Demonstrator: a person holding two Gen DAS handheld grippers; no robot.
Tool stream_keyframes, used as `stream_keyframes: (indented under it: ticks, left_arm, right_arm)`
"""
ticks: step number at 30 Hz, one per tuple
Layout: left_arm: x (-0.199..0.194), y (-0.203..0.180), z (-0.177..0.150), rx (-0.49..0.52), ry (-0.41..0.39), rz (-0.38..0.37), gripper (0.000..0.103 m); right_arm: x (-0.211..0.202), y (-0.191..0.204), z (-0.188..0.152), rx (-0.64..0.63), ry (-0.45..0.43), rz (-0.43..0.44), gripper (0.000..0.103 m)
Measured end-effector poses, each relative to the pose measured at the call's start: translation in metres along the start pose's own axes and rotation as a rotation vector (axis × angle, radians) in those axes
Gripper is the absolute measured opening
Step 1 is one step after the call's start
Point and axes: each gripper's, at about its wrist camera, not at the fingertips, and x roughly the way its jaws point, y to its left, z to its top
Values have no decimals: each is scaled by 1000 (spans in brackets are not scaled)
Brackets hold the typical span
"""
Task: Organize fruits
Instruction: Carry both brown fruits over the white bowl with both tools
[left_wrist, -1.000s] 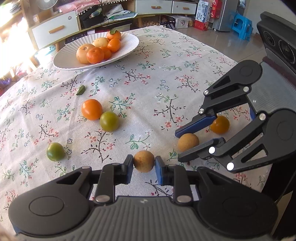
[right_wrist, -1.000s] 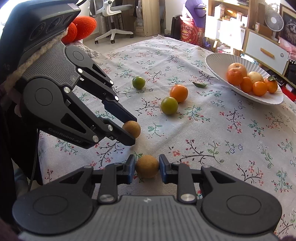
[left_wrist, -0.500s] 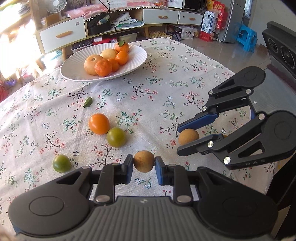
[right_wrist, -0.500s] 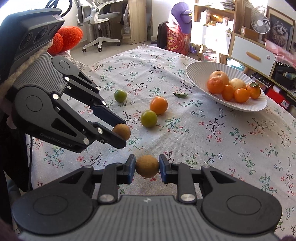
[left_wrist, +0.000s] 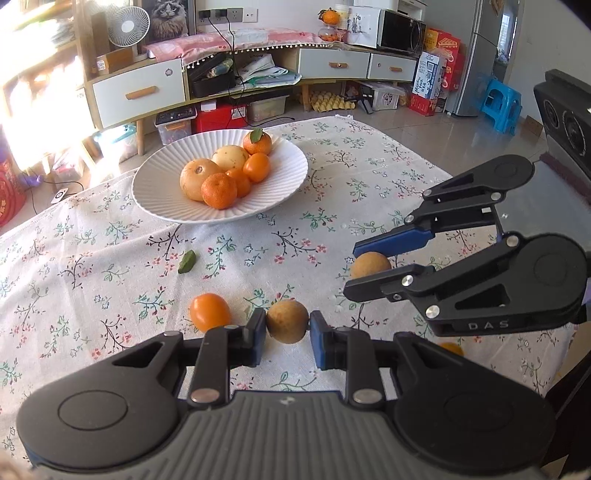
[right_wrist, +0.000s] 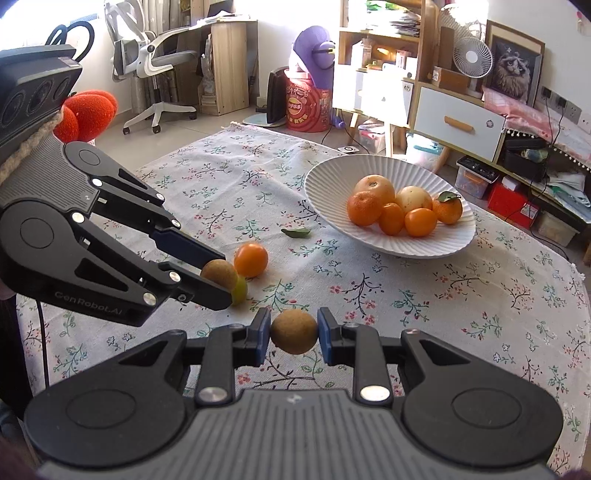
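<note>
Floral cloth is spread over the tabletop (left_wrist: 110, 258), cabinets and a fan (left_wrist: 127, 26) seen behind. A white plate (left_wrist: 280, 184) of fruit sits far. Each claw, left (left_wrist: 287, 334) and right (right_wrist: 293, 336), is clamped on a brown fruit (left_wrist: 287, 320) (right_wrist: 293, 331).

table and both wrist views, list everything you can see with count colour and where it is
brown round fruits: 2, tan-brown, one clamped in each gripper above the cloth; the other is in the right one
white plate: 1, ribbed white, far side of the table
fruit in plate: 6, four orange, two pale yellow-tan, piled together
loose orange fruit: 1, orange, on the cloth near the grippers
green fruit: 1, yellow-green, mostly hidden behind the left gripper
leaf: 1, green, on the cloth before the plate
tablecloth: 1, white floral
left gripper: black, blue pads
right gripper: same
</note>
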Motion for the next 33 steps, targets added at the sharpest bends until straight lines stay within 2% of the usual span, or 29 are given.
stream_keyframes:
  ticks: [12, 33]
  left_arm:
    - [18, 25, 44, -96, -65, 62, 0]
    - [51, 60, 83, -256, -89, 137, 0]
  right_arm:
    - [11, -38, 31, 108, -76, -81, 24]
    - [41, -67, 46, 222, -72, -146, 24]
